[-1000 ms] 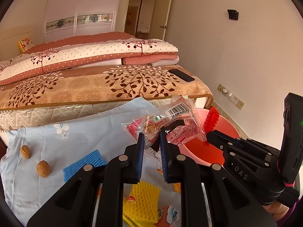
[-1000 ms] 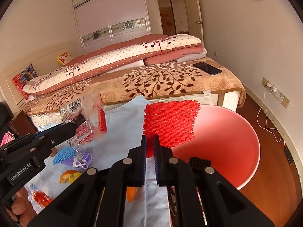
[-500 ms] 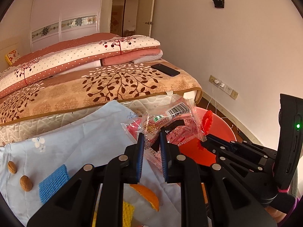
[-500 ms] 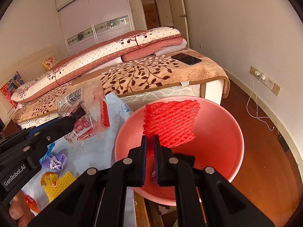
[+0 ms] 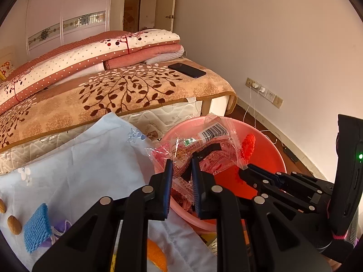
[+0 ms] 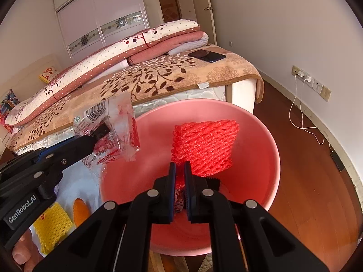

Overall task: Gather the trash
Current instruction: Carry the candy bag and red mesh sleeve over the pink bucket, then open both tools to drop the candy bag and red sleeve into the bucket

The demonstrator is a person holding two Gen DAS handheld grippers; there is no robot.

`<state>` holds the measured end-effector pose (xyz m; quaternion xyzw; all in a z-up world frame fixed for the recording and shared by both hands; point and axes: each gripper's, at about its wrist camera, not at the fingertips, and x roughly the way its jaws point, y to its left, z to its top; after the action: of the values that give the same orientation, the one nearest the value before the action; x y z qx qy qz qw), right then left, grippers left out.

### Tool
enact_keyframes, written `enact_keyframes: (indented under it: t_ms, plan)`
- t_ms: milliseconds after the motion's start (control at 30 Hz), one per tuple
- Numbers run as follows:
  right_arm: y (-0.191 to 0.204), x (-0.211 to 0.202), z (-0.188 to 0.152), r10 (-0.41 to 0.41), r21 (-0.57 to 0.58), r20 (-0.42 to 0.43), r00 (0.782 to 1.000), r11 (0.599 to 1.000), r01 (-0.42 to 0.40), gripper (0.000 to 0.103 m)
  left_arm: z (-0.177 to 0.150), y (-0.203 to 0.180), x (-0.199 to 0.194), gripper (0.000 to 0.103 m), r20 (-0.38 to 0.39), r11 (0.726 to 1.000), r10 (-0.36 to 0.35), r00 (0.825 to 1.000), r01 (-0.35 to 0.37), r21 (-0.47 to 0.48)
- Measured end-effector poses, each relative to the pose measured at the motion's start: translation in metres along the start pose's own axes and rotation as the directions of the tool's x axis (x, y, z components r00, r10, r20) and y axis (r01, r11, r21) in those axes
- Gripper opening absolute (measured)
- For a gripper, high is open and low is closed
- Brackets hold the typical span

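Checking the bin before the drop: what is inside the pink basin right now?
The pink basin looks mostly bare. The red foam net hangs over it, and the right gripper hides part of the bottom, where some scrap barely shows.

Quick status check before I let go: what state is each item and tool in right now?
Left tool: shut on the clear snack wrapper, held over the basin rim.
Right tool: shut on the red foam net, held above the basin.
Pink basin: upright, some scraps at its bottom.
Blue foam net: lying on the light blue cloth, not collected.
Yellow foam net: lying on the cloth, not collected.
Phone: flat on the bed.
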<state>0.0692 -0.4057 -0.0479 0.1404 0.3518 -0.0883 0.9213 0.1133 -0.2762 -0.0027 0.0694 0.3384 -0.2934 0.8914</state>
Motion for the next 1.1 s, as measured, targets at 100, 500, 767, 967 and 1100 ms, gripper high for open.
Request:
enact_keyframes:
  t_ms: [100,500,767,967,1100]
  plan:
    - [-0.004,0.005,-0.001,-0.004,0.004,-0.013,1.0,1.0,0.004,0.007,-0.001,-0.005,0.011,0.016,-0.02,1.0,-0.008,1.0,0.008,0.008]
    - [-0.015,0.021,0.001,-0.013,0.014,-0.041,0.999,1.0,0.013,0.007,-0.003,-0.018,0.039,0.016,-0.067,0.999,-0.01,0.998,0.013,0.033]
    - [-0.017,0.028,0.003,-0.011,0.021,-0.055,0.998,1.0,0.012,0.007,-0.003,-0.021,0.053,0.016,-0.094,0.999,0.008,0.996,-0.004,0.041]
    - [-0.019,0.03,0.002,-0.016,0.022,-0.059,0.998,1.0,0.017,0.007,-0.003,-0.023,0.057,0.016,-0.099,0.999,0.012,0.995,-0.007,0.049]
    - [-0.021,0.031,0.003,-0.014,0.026,-0.06,0.998,1.0,0.015,0.007,-0.001,-0.023,0.06,0.016,-0.107,0.999,0.015,0.994,-0.01,0.044]
